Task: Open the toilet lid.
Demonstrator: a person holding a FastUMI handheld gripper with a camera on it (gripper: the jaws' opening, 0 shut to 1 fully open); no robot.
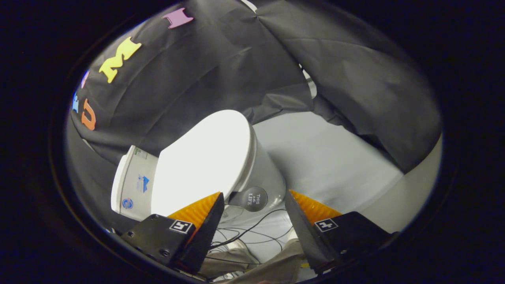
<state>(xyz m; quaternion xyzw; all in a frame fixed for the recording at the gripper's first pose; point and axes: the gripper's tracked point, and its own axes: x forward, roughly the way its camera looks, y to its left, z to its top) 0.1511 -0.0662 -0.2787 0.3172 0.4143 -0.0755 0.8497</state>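
The white toilet [260,169] stands on the pale floor [335,157] just ahead of the claw [254,203]. Its lid [205,157] lies closed over the bowl, beyond the left finger. The cistern [132,185] sits behind. The claw's fingers are spread wide, pinching nothing. Thin cables [252,232] trail on the floor between them.

Black gripper [254,203] body, ribbed orange jaws, square black-and-white markers, screw heads, thin black cables [252,232] below.
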